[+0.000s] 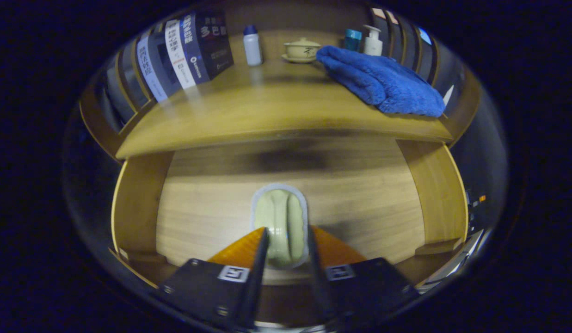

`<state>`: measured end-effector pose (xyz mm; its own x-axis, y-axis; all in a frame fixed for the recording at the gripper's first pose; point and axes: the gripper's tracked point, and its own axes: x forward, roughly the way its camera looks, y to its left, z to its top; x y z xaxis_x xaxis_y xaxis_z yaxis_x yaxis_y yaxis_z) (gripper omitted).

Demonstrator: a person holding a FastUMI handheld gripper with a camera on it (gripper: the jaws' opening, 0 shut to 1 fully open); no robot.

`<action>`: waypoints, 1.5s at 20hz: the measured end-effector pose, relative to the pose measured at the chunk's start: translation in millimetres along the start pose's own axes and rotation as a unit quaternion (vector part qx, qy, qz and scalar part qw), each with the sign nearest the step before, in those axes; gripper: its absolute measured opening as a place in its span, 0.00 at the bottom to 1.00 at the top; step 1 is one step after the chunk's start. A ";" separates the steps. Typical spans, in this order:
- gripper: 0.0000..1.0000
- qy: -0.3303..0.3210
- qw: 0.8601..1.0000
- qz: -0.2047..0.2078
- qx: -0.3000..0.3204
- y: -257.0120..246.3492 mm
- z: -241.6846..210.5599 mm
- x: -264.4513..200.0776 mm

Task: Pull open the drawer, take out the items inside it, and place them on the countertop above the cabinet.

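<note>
The gripper [286, 243], low in the middle of the frame, had its two fingers pinched on either side of the pale green drawer handle [280, 224], which sat in a light oval plate on the wooden drawer front [359, 203]. Both fingers looked pressed against the handle's sides, so I took this for the first step: the grip was made and the pull had not yet shown any result, since no gap or drawer interior could be seen. The next move, by my reckoning, wanted a straight pull back toward the person, kept level so the fingers would not slide off the smooth handle.

Above the drawer, across the middle of the frame, ran the wooden countertop [249, 115], glossy and mostly bare at its front. A blue towel [383, 81] lay heaped at the upper right, a row of books [184, 51] leaned at the upper left, and a small white bottle [252, 45], a lidded cup [302, 48] and a pump bottle [372, 41] stood along the back.
</note>
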<state>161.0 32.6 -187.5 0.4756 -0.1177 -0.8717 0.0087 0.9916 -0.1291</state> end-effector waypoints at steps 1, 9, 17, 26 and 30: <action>0.28 0.010 1.000 0.003 0.003 2.8 -4.8 4.1; 0.11 -0.082 0.994 0.070 0.002 20.7 11.8 -8.9; 0.11 -0.270 0.959 0.081 -0.001 29.8 27.4 -84.1; 0.11 -0.486 0.871 0.059 0.029 5.7 61.1 -205.9; 0.11 -0.492 0.869 0.025 0.039 -16.8 93.2 -226.8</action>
<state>135.0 47.6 56.4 0.9990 -0.0093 -0.0430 0.0077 0.9993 -0.0379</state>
